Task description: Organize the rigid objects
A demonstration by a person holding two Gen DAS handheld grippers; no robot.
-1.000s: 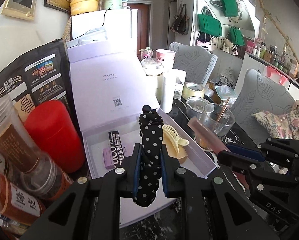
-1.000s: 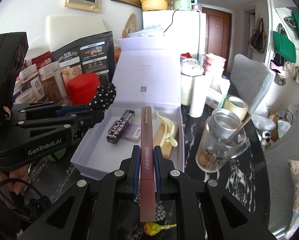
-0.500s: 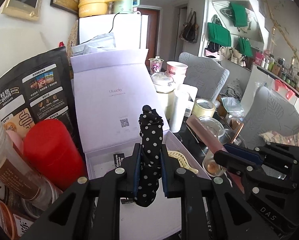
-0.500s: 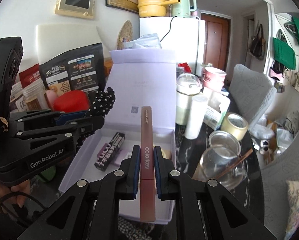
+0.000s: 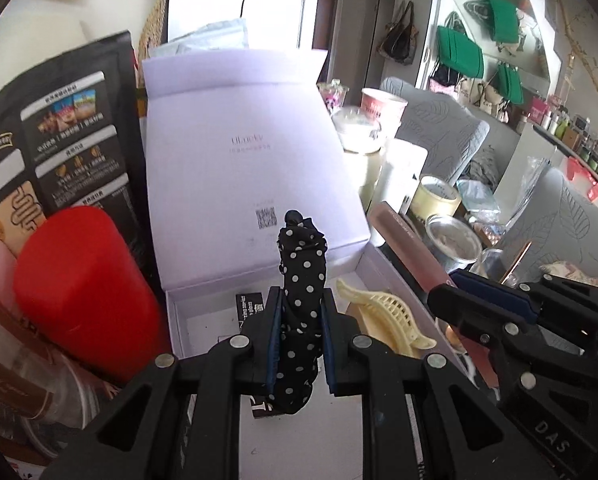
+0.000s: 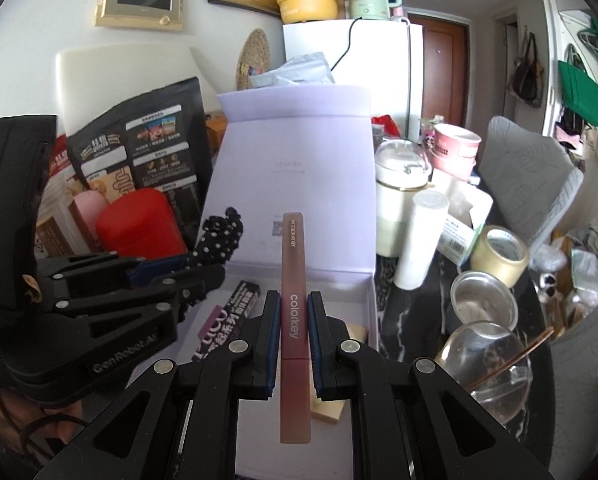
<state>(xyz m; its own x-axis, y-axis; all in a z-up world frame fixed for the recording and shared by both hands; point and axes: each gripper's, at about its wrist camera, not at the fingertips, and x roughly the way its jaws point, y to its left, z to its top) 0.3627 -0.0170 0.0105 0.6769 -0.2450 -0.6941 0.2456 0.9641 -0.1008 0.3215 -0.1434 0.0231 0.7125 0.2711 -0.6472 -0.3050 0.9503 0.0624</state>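
Note:
My left gripper (image 5: 299, 312) is shut on a black fabric piece with white dots (image 5: 301, 280), held upright over the open lilac box (image 5: 203, 316). My right gripper (image 6: 293, 312) is shut on a long brownish-pink cosmetic stick marked colorkey (image 6: 293, 300), also above the box (image 6: 369, 300). Inside the box lie a dark purple-and-black packet (image 6: 235, 316), a cream hair claw (image 5: 383, 316) and a tan flat piece (image 6: 335, 408). In the right wrist view the left gripper (image 6: 203, 270) with the dotted fabric (image 6: 223, 236) is at the left. The right gripper (image 5: 443, 300) and stick (image 5: 407, 248) show at the right of the left wrist view.
The box lid (image 5: 247, 176) stands upright behind. A red canister (image 5: 79, 288) and a black snack bag (image 5: 59, 136) crowd the left. On the right stand a white roll (image 6: 423, 236), a tape roll (image 6: 499, 256), a metal cup (image 6: 481, 300) and a glass cup with a stick (image 6: 487, 364).
Both grippers have moved forward over the box toward its lid, still holding the dotted fabric and the cosmetic stick. The box's contents now sit lower and closer in both views.

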